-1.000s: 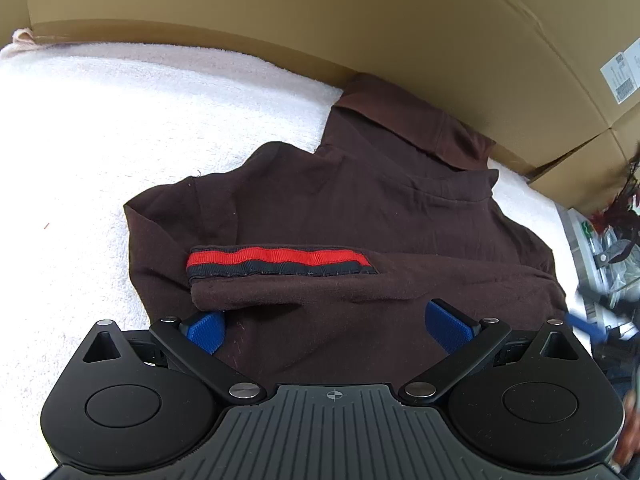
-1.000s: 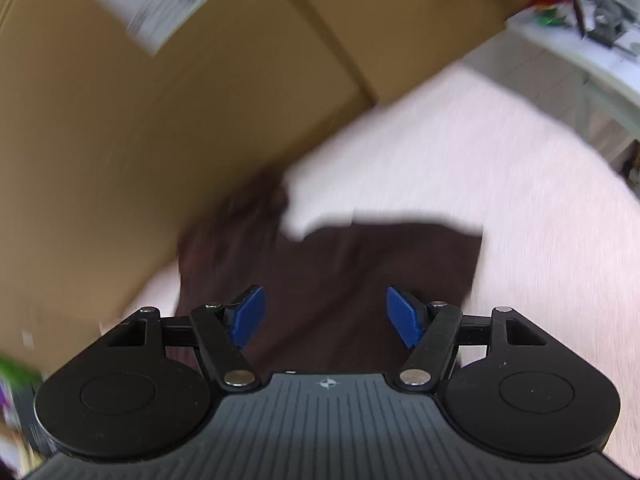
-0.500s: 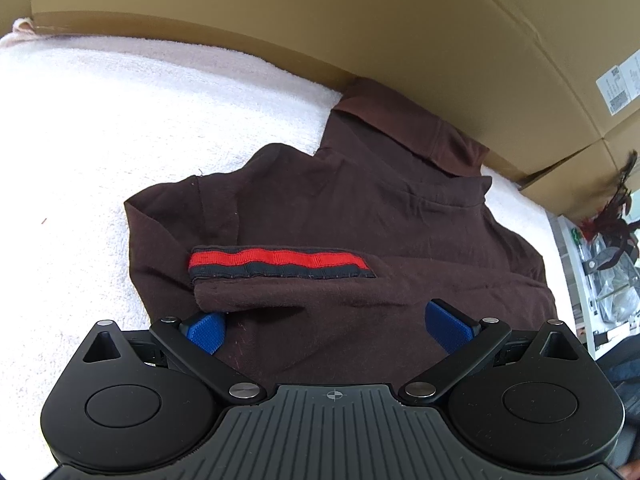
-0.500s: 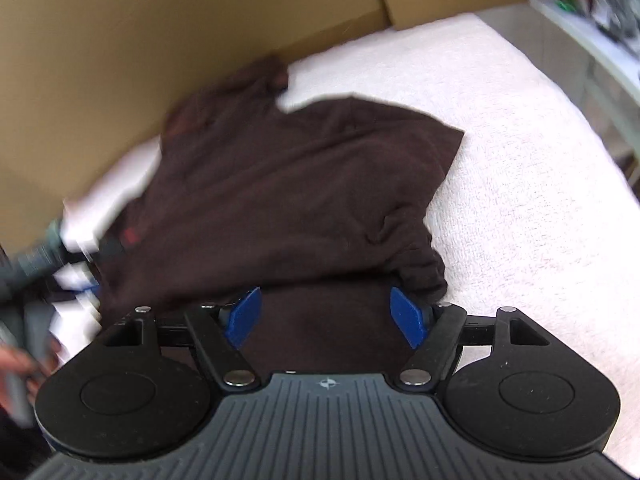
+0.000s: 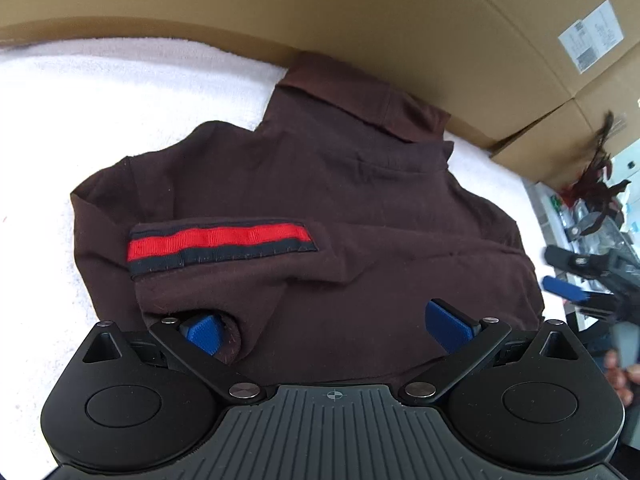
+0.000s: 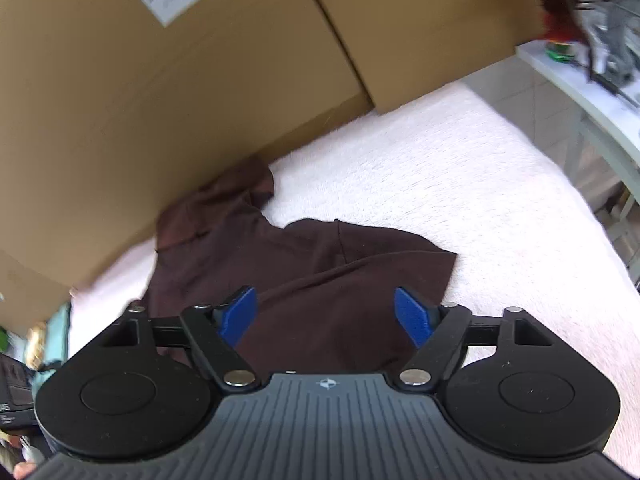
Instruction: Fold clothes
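A dark brown polo shirt (image 5: 360, 208) lies on a white fluffy cover (image 5: 100, 112), collar toward the cardboard. One sleeve with a red and black striped cuff (image 5: 220, 242) is folded across its body. My left gripper (image 5: 324, 330) is open, low over the shirt's near edge; its left finger (image 5: 202, 330) sits against a fold of the sleeve. The shirt also shows in the right wrist view (image 6: 312, 280). My right gripper (image 6: 326, 316) is open above the shirt's near part and holds nothing. It also shows in the left wrist view (image 5: 576, 284) at the right edge.
Large cardboard boxes (image 5: 400, 20) stand right behind the shirt, also in the right wrist view (image 6: 200, 80). A white side table (image 6: 592, 92) with clutter stands to the right. The cover (image 6: 480, 200) extends right of the shirt.
My right gripper swung from a steep look down over the shirt to a flatter view facing the boxes. My left gripper moved slightly closer to the sleeve; both stayed open.
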`<state>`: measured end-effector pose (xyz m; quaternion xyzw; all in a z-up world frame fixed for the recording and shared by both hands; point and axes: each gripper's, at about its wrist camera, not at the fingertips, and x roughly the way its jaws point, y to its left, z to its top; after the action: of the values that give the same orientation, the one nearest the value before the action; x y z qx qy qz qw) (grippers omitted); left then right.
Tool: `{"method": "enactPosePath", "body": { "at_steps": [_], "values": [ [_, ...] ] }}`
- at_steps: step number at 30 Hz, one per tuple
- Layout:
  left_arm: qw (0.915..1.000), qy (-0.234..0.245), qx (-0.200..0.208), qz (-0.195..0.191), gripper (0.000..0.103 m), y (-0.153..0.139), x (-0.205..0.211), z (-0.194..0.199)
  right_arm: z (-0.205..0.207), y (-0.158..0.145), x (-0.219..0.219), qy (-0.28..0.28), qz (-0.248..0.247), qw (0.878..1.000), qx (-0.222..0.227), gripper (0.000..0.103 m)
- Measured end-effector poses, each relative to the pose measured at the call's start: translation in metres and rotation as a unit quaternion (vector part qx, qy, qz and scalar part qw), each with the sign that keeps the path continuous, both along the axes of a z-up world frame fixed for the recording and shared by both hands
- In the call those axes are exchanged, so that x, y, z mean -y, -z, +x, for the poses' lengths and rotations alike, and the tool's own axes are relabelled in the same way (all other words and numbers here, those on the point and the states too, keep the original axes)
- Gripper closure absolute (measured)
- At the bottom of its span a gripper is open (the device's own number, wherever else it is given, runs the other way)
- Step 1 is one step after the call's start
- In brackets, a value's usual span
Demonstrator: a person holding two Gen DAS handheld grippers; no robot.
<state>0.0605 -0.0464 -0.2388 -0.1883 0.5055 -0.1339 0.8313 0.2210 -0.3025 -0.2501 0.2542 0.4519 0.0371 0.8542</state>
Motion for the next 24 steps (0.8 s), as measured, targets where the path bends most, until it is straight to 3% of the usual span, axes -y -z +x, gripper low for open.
{"method": "enactPosePath", "body": {
  "at_steps": [2, 7, 9, 12, 15, 17, 19, 21, 24],
  "values": [
    [1.0000, 0.002, 0.001, -0.007, 0.000, 0.000, -0.002, -0.001, 0.011, 0.013, -0.006, -0.018, -0.012, 1.000, -0.013, 0.017],
    [0.9988, -0.013, 0.000, -0.047, 0.000, 0.002, -0.016, -0.003, 0.038, 0.022, -0.030, -0.050, -0.106, 0.993, 0.013, 0.014],
    [0.9983, -0.015, 0.001, -0.057, 0.000, 0.003, -0.019, -0.003, 0.050, 0.028, -0.036, -0.056, -0.123, 0.991, 0.014, 0.003],
    [0.9977, -0.017, 0.001, -0.065, 0.000, 0.004, -0.020, -0.003, 0.060, 0.026, -0.038, -0.053, -0.109, 0.993, 0.000, 0.002],
    [0.9974, -0.019, 0.002, -0.069, 0.000, 0.004, -0.021, -0.003, 0.042, 0.011, -0.016, -0.003, -0.025, 0.999, 0.033, 0.006],
    [0.9976, -0.019, 0.003, -0.067, 0.000, 0.004, -0.020, -0.003, 0.022, 0.003, -0.001, 0.025, -0.003, 0.999, 0.045, 0.006],
    [0.9978, -0.019, 0.004, -0.063, 0.000, 0.003, -0.019, -0.003, 0.003, 0.001, 0.010, 0.028, 0.017, 0.998, 0.044, 0.012],
    [0.9982, -0.018, 0.004, -0.058, 0.000, 0.003, -0.018, -0.002, -0.015, 0.003, 0.016, 0.010, 0.048, 0.998, 0.037, 0.041],
    [0.9986, -0.016, 0.005, -0.050, 0.000, 0.003, -0.015, -0.002, -0.033, 0.015, 0.013, -0.027, 0.060, 0.998, 0.001, 0.053]
  ]
}}
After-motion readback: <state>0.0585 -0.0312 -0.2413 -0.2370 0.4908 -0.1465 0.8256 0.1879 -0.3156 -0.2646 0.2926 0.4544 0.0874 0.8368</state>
